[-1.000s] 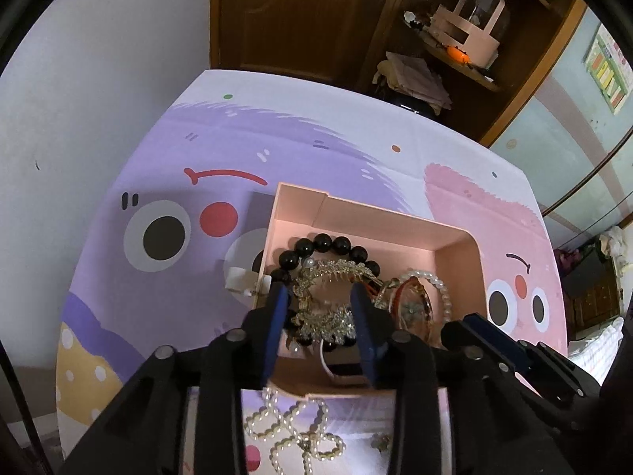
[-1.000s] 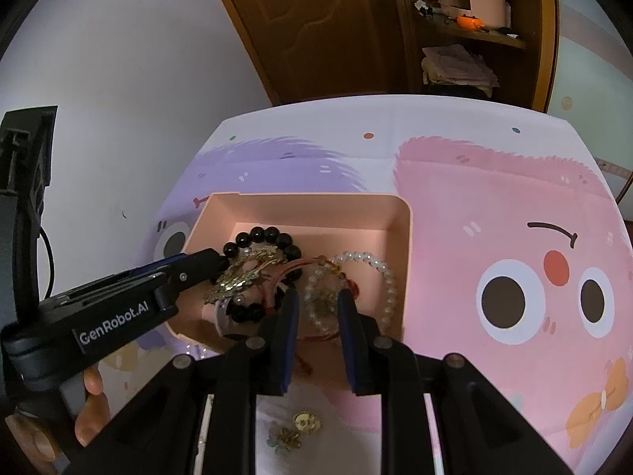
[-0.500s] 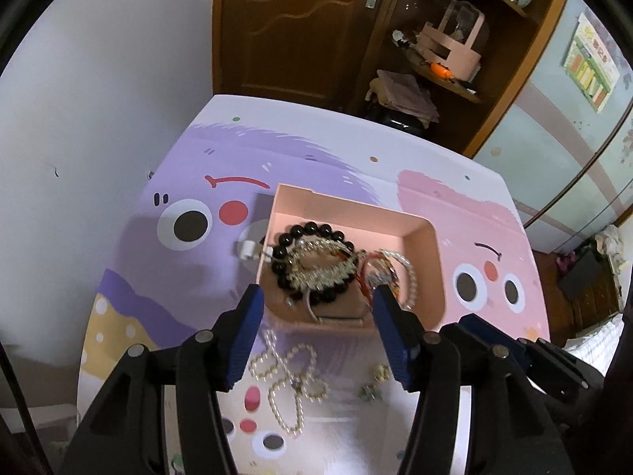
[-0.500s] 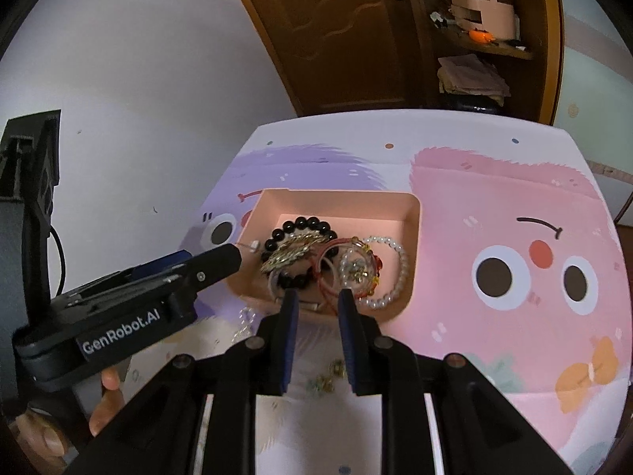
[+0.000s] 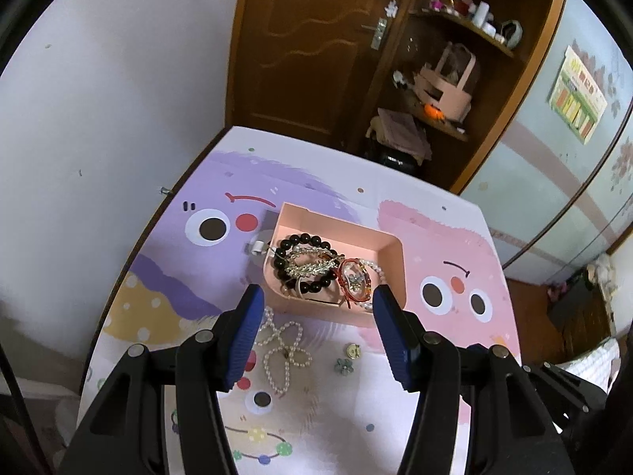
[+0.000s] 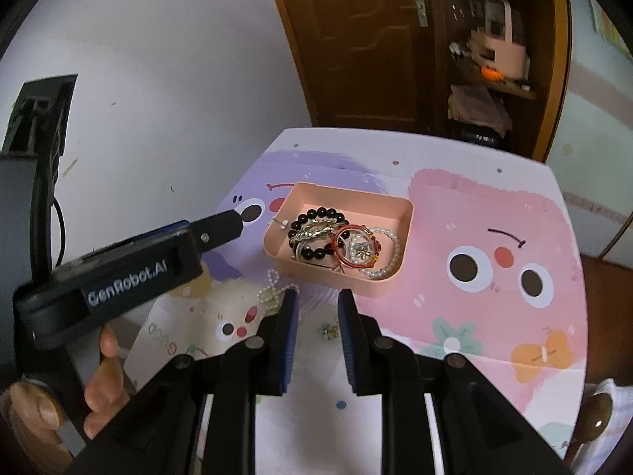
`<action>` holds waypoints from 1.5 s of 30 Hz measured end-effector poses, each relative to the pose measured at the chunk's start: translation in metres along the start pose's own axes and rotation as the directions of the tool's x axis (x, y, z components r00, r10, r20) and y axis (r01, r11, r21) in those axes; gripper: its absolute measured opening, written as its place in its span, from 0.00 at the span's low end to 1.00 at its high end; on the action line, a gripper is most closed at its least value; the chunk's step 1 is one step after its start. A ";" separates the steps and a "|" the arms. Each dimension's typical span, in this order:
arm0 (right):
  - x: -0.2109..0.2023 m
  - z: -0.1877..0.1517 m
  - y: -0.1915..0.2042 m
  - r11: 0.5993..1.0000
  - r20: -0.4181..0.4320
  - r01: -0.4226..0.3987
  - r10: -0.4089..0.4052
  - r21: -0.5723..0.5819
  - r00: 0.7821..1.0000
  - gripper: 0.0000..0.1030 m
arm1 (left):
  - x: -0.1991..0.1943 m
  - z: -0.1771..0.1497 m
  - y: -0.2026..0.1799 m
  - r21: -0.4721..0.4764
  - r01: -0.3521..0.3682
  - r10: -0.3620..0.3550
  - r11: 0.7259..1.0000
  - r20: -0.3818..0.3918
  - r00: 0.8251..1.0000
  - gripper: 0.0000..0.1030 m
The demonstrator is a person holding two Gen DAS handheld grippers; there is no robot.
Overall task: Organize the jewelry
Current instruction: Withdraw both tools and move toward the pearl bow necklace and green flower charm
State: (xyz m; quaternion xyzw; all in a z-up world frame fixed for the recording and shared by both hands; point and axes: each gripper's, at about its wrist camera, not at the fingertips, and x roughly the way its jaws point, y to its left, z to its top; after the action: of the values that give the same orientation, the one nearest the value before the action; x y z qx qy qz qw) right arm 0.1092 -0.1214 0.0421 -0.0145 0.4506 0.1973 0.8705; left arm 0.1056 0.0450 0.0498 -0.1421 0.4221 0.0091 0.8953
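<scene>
Left gripper (image 5: pixel 316 312) jaws wide, just opened, empty; right gripper (image 6: pixel 316 318) narrowly parted, empty. Pink tray (image 5: pixel 389 255): black bead bracelet (image 5: pixel 302 239), gold leaf piece (image 5: pixel 312 267), red bangle (image 5: pixel 354 281).

Both grippers pulled up off the tray (image 5: pixel 389 247); left gripper (image 5: pixel 316 308) let go, jaws just opened, nothing between.

The left hand-held gripper (image 5: pixel 316 308), jaws apart and empty, hangs above the pink tray (image 5: pixel 389 255) of bracelets.
</scene>
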 end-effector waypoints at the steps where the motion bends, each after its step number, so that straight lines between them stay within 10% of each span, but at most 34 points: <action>1: -0.005 -0.003 0.002 1.000 0.016 0.008 -0.007 -0.014 1.000 0.20 | -0.004 -0.002 0.001 -0.004 -0.003 0.003 1.000 0.010 1.000 0.54; 17: -0.013 -0.045 -0.003 1.000 -0.029 -0.016 0.017 0.024 0.999 0.20 | -0.027 -0.058 0.026 -0.050 -0.022 0.023 0.998 0.005 1.000 0.54; 32: -0.096 -0.030 0.020 0.994 0.044 -0.110 0.111 -0.021 0.993 0.20 | -0.084 -0.043 0.019 -0.006 0.003 -0.003 1.000 0.040 0.999 0.57; 45: -0.066 -0.003 0.002 0.995 -0.036 -0.095 0.095 0.023 0.995 0.20 | -0.029 -0.022 0.043 0.036 -0.070 0.072 0.997 -0.066 0.995 0.61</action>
State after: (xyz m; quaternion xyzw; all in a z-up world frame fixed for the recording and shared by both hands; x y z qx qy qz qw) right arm 0.0723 -0.1423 0.0931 0.0124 0.4690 0.2334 0.8517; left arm 0.0647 0.0830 0.0480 -0.1120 0.4567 0.0292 0.8821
